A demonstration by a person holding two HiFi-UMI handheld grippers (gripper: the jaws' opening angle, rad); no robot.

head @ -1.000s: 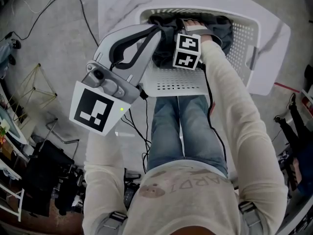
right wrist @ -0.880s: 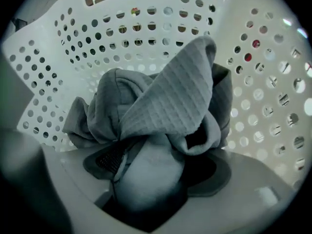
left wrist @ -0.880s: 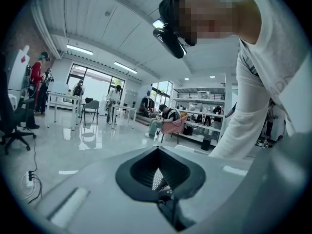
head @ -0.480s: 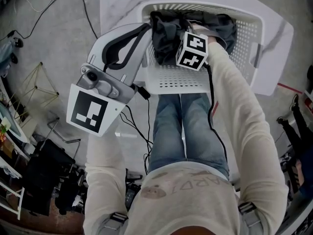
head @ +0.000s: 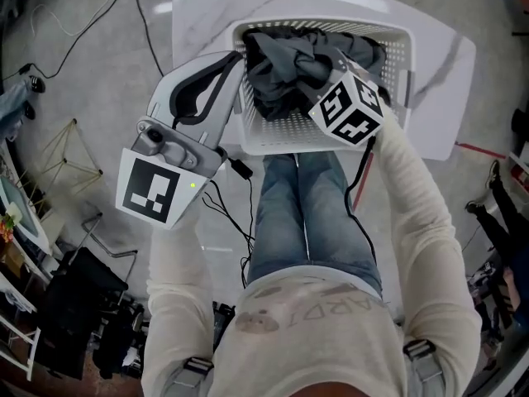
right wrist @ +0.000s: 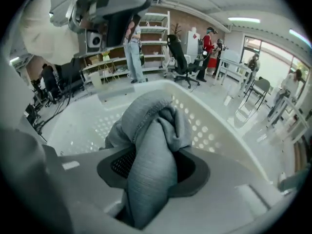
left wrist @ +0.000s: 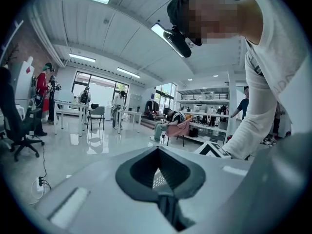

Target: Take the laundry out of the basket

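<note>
A white perforated laundry basket [head: 398, 48] stands on a white table [head: 442, 81] in front of me. A dark grey garment [head: 285, 60] bulges up out of the basket's left half. My right gripper [head: 329, 73] is shut on a fold of this garment [right wrist: 151, 130], which fills the hollow between its jaws. The basket's wall [right wrist: 214, 130] lies beyond the cloth. My left gripper [head: 235, 63] sits at the basket's left rim beside the garment. Its jaws meet at the tips and look shut in the left gripper view [left wrist: 158, 150], with basket mesh showing through the hollow.
Cables [head: 231, 213] trail over the grey floor [head: 91, 89] to my left. Dark equipment [head: 83, 304] stands at the lower left. Several people, chairs and tables fill the room behind, seen in both gripper views. A red line [head: 479, 149] marks the floor on the right.
My right gripper has drawn back toward me and upward, lifting the grey garment higher out of the basket. The left gripper has stayed by the basket's left rim.
</note>
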